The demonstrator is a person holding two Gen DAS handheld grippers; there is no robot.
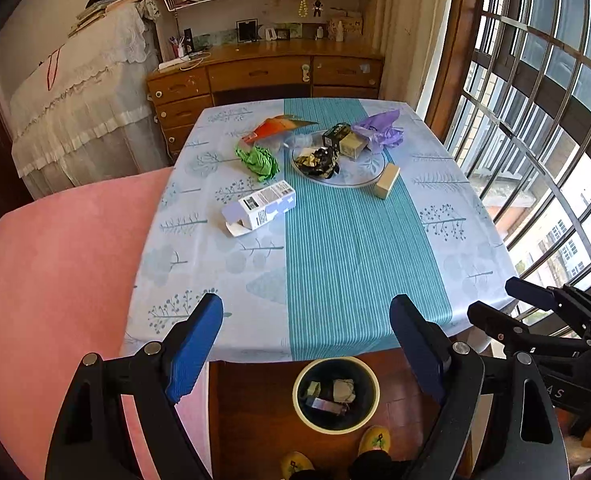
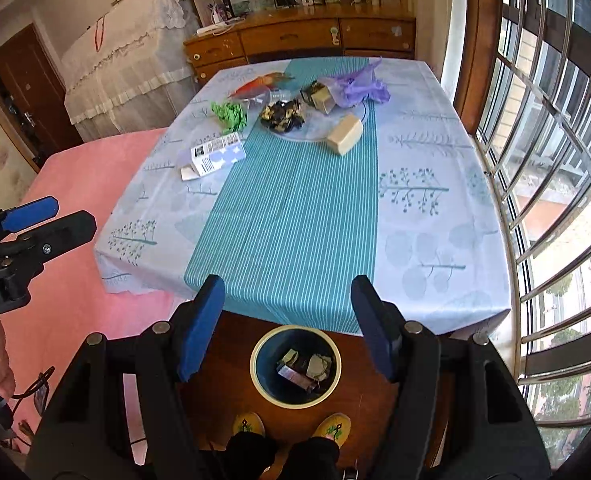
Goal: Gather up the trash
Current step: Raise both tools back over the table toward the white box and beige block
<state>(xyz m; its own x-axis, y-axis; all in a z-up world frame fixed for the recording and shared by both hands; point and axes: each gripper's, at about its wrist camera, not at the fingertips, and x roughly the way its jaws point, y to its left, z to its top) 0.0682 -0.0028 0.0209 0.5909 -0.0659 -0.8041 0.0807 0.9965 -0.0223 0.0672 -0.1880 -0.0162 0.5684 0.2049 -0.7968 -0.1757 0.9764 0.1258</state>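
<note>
I held both grippers above the near edge of the table (image 1: 335, 280), over the waste bin (image 1: 336, 394) on the floor, which had a few scraps inside. The left gripper (image 1: 306, 322) had its fingers wide apart and empty, and so had the right gripper (image 2: 288, 304). Toward the far edge lay the trash: a white carton (image 1: 261, 206), green crumpled paper (image 1: 258, 162), a black foil wrapper (image 1: 319, 162) on a glass plate (image 1: 359, 178), a beige box (image 1: 387, 180) and a purple bag (image 1: 379, 130).
</note>
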